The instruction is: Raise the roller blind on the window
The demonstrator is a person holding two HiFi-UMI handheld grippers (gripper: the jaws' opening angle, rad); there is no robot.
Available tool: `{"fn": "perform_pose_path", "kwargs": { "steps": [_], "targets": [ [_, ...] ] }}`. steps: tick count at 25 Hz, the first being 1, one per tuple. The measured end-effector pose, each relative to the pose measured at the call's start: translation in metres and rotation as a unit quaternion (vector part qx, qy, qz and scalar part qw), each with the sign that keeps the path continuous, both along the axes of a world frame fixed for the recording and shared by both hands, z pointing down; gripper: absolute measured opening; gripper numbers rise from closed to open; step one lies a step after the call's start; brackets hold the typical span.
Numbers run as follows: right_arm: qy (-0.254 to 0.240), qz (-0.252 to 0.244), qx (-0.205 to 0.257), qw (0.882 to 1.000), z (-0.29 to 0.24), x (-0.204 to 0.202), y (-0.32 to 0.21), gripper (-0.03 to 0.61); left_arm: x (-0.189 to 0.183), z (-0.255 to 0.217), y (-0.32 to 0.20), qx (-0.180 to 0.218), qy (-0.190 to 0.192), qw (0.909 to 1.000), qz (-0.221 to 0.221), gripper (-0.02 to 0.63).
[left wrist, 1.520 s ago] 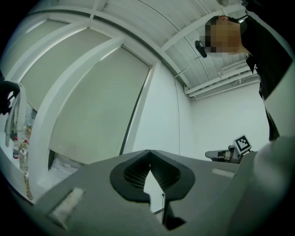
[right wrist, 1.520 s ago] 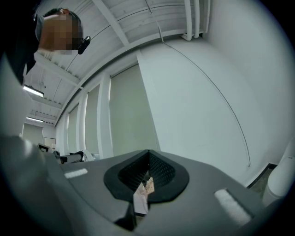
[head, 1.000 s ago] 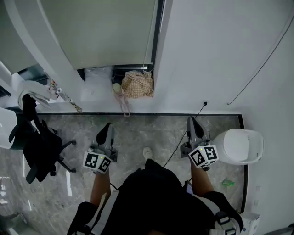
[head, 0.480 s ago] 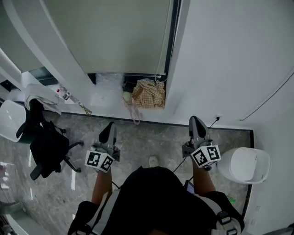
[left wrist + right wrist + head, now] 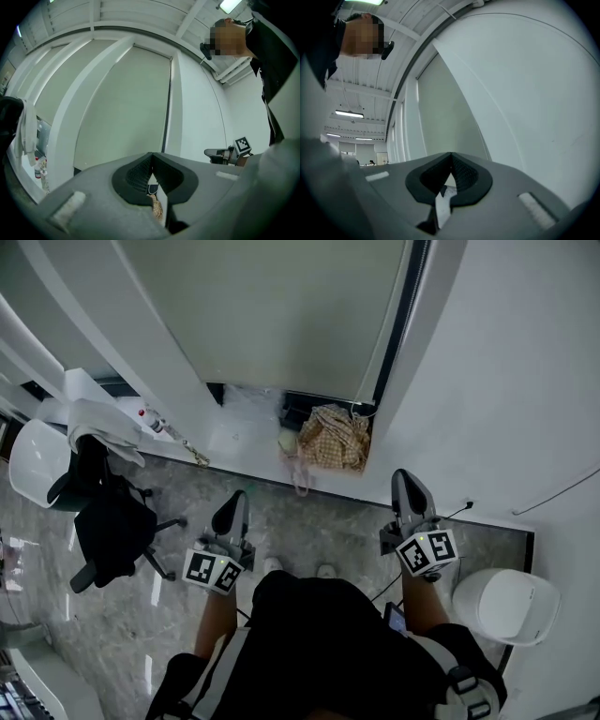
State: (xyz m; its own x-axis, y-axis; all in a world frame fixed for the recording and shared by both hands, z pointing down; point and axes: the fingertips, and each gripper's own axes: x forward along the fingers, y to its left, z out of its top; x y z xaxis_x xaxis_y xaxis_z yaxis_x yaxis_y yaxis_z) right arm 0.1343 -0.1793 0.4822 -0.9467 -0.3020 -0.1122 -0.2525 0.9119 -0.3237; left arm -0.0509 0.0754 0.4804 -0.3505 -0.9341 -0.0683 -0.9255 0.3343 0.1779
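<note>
The pale grey-green fabric roller blind (image 5: 281, 306) hung lowered over the window. Its bottom edge stopped just above the white window sill (image 5: 239, 432) and left a dark gap beneath. A black upright window frame (image 5: 401, 320) ran along its right side, next to a plain white wall (image 5: 506, 381).

At the right end of the sill, against the frame, lay a beige checked fabric bag (image 5: 333, 437).

The left gripper (image 5: 234, 507) was held over the grey marbled floor (image 5: 309, 521), well short of the blind. Its jaws were pressed together with nothing between them (image 5: 151, 157). The right gripper (image 5: 405, 484) was also closed and empty (image 5: 451, 159), and it pointed towards the wall beside the frame.

A black office chair (image 5: 108, 531) with a white cloth (image 5: 103, 423) draped over its back stood on the floor at the left. A white rounded plastic object (image 5: 506, 601) sat at the right.
</note>
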Motion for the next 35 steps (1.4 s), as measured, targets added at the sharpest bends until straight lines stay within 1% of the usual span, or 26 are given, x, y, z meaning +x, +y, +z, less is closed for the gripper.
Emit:
{"fn": "perform_pose_path", "kwargs": {
  "steps": [3, 6, 11, 14, 16, 19, 23, 26, 30, 33, 35],
  "targets": [
    [0.005, -0.003, 0.007, 1.000, 0.000, -0.026, 0.002, -0.002, -0.026, 0.003, -0.001, 0.004, 0.000, 1.0000, 0.002, 0.000],
    [0.007, 0.010, 0.006, 1.000, 0.002, -0.052, -0.001, -0.002, -0.056, 0.007, -0.010, 0.013, 0.003, 0.9998, 0.015, 0.000],
    [0.006, 0.056, 0.008, 0.998, -0.001, -0.101, 0.001, -0.002, -0.122, 0.008, -0.036, 0.016, 0.006, 0.9972, 0.073, 0.000],
    [0.003, 0.068, 0.020, 0.998, -0.007, -0.131, 0.003, -0.002, -0.160, 0.002, -0.050, 0.026, 0.005, 0.9954, 0.093, 0.000],
    [0.006, 0.075, 0.024, 0.997, -0.009, -0.142, 0.000, -0.002, -0.176, 0.002, -0.064, 0.028, 0.009, 0.9938, 0.107, 0.000],
    [0.013, 0.107, 0.028, 0.994, -0.013, -0.142, -0.007, -0.002, -0.185, 0.001, -0.090, 0.025, 0.010, 0.9890, 0.145, 0.000],
    [0.013, 0.163, 0.034, 0.986, -0.023, -0.133, -0.013, -0.002, -0.192, -0.006, -0.121, 0.032, 0.010, 0.9790, 0.201, 0.000],
    [0.012, 0.205, 0.040, 0.978, -0.030, -0.123, -0.014, -0.002, -0.192, -0.009, -0.141, 0.037, 0.012, 0.9690, 0.244, 0.000],
    [0.002, 0.255, 0.046, 0.966, -0.041, -0.111, -0.010, -0.002, -0.184, -0.014, -0.170, 0.040, 0.010, 0.9519, 0.304, 0.000],
    [-0.005, 0.283, 0.050, 0.958, -0.046, -0.096, -0.006, -0.002, -0.166, -0.016, -0.194, 0.042, 0.006, 0.9379, 0.344, 0.000],
    [-0.010, 0.296, 0.051, 0.954, -0.049, -0.081, -0.007, -0.002, -0.151, -0.018, -0.210, 0.052, 0.001, 0.9290, 0.366, 0.000]
  ]
}}
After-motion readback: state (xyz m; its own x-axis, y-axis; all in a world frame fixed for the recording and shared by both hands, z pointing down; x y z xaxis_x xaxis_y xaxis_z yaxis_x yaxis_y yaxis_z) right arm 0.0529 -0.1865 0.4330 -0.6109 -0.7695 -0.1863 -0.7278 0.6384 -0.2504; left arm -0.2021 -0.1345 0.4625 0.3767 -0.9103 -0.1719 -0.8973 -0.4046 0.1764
